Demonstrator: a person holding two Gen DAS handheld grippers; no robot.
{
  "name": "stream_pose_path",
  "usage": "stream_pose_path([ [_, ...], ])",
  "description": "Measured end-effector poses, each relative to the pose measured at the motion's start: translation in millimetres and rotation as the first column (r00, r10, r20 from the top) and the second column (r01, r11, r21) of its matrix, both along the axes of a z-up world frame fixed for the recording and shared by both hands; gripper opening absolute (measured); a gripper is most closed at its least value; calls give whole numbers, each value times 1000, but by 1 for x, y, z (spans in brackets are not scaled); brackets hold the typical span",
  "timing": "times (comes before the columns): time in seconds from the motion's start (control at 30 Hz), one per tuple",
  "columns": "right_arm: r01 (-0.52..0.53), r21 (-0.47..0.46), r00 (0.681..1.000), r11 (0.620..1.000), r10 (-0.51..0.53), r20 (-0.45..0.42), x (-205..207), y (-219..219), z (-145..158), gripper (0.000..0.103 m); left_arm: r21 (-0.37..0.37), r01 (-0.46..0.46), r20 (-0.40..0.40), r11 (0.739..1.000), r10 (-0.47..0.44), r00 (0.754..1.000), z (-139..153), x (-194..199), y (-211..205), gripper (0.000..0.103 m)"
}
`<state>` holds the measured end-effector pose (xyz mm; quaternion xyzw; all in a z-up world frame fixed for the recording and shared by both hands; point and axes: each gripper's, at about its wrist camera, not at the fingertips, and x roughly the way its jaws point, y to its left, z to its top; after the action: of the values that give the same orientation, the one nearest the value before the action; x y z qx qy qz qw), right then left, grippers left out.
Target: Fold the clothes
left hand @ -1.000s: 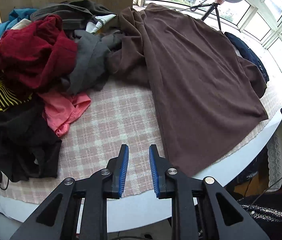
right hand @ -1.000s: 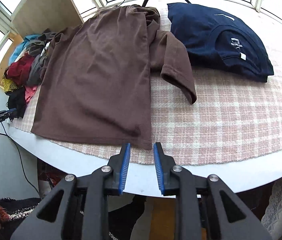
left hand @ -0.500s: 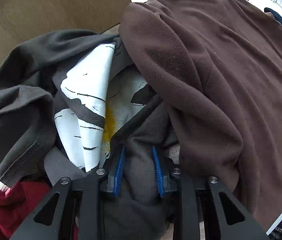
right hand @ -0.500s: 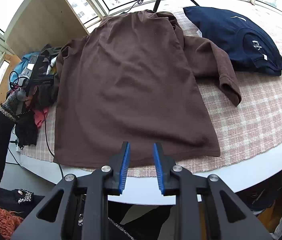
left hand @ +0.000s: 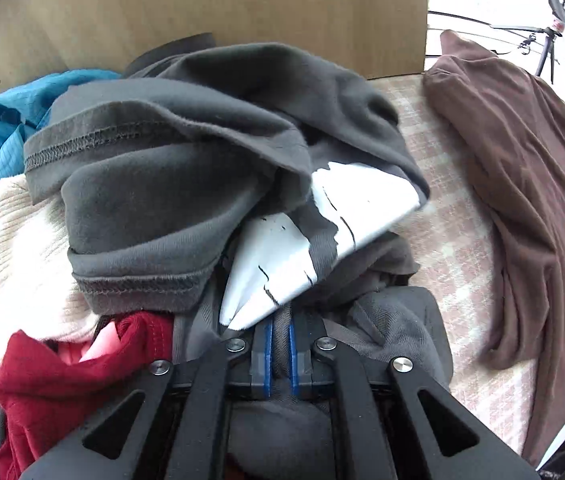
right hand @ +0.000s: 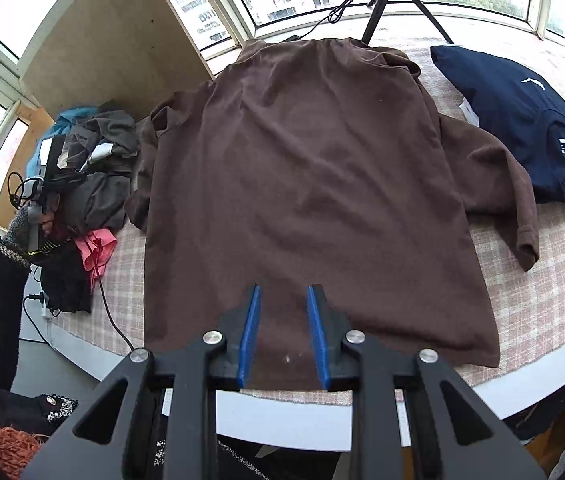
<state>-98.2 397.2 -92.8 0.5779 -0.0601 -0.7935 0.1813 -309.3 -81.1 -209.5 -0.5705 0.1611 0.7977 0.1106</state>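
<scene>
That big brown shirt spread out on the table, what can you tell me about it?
The brown shirt looks like soft, slightly fuzzy knit with long sleeves. It lies spread flat on the checked pink tablecloth, hem toward the near table edge, collar toward the windows. One sleeve angles out toward the folded navy shirt; the other side bunches beside the pile of clothes. It is wrinkled and not yet folded. The right gripper hovers over its hem, open.

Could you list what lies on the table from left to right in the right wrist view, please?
Pile of unfolded clothes → brown shirt spread flat → folded navy shirt.
</scene>
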Motion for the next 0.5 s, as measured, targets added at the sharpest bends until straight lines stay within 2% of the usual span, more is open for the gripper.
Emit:
stream_pose_path([
  [0.07, -21, 4, 1000, 1000, 21, -11, 3, -8, 3, 24, 16, 89, -28, 996, -89, 996, 16, 30, 22, 17],
  [0.13, -12, -14, 1000, 1000, 12, -9, 4, -8, 4, 24, 42, 199, -64, 979, -196, 978, 32, 65, 48, 47],
  [0.17, -7, -23, 1000, 1000, 7, -8, 4, -9, 4, 25, 50, 251, -68, 967, -248, 966, 36, 78, 62, 50],
  [0.27, 9, -36, 1000, 999, -9, -3, 6, -9, 2, 27, 91, 374, -65, 923, -369, 927, 35, 103, 101, 50],
  [0.33, 20, -42, 1000, 999, -20, 0, 8, -9, 0, 27, 70, 408, -23, 910, -408, 913, 13, 100, 126, 51],
  [0.4, 30, -45, 1000, 999, -30, 0, 12, -9, 0, 27, 8, 409, 21, 912, -409, 912, -14, 94, 141, 48],
  [0.43, 35, -46, 999, 998, -35, -1, 14, -7, 0, 27, -16, 408, 46, 913, -407, 912, -26, 87, 146, 30],
  [0.47, 41, -45, 999, 998, -41, -4, 17, -5, 1, 27, -1, 393, 80, 920, -392, 917, -36, 81, 147, 19],
  [0.5, 52, -44, 999, 998, -52, -6, 20, -2, 1, 28, 37, 375, 95, 926, -377, 921, -36, 75, 144, 13],
])
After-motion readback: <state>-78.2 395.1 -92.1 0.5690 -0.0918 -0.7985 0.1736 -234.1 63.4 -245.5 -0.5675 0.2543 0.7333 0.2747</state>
